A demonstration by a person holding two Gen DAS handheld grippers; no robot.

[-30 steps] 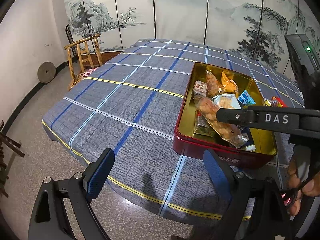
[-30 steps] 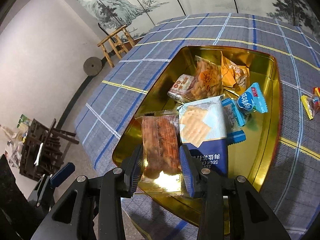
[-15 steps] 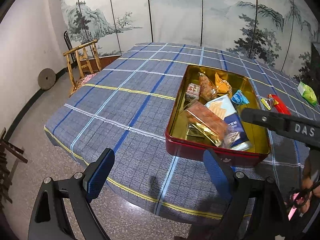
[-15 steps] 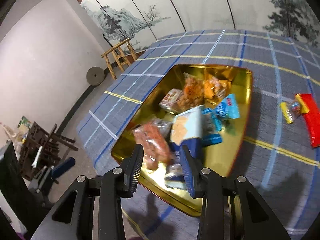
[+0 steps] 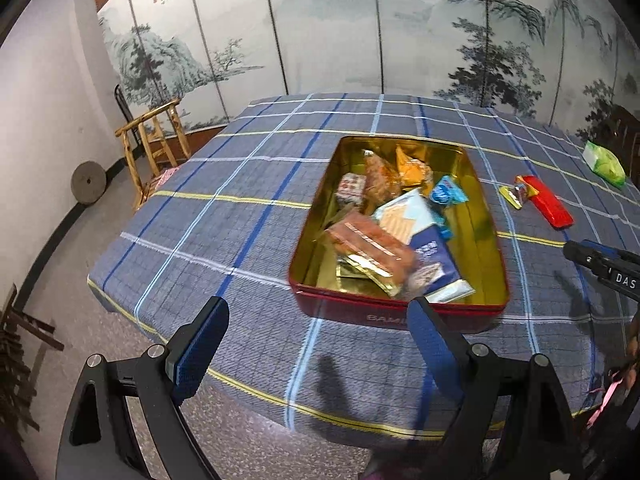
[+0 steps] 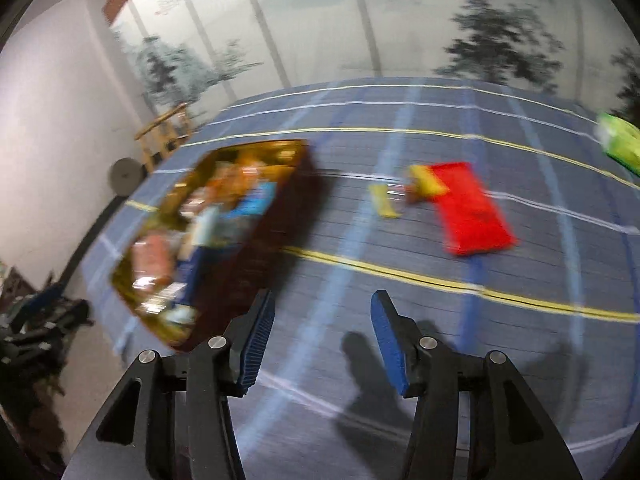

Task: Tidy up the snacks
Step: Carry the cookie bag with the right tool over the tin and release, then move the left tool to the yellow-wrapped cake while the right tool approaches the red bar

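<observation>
A red tin with a gold inside stands on the blue checked tablecloth and holds several snack packets, among them a clear pack of brown biscuits and a blue cracker pack. Right of the tin lie a red packet, a small yellow packet and a green packet. My left gripper hangs wide open and empty near the table's front edge. My right gripper is over bare cloth right of the tin, its jaws opening with nothing between them.
A wooden chair stands at the table's left far corner, with a round stone disc against the wall. A painted folding screen closes off the back. Dark wooden furniture sits at the left floor edge.
The right gripper let go of the biscuit pack in the tin, swung right away from the tin over the cloth and spread its jaws. The left gripper drew back slightly.
</observation>
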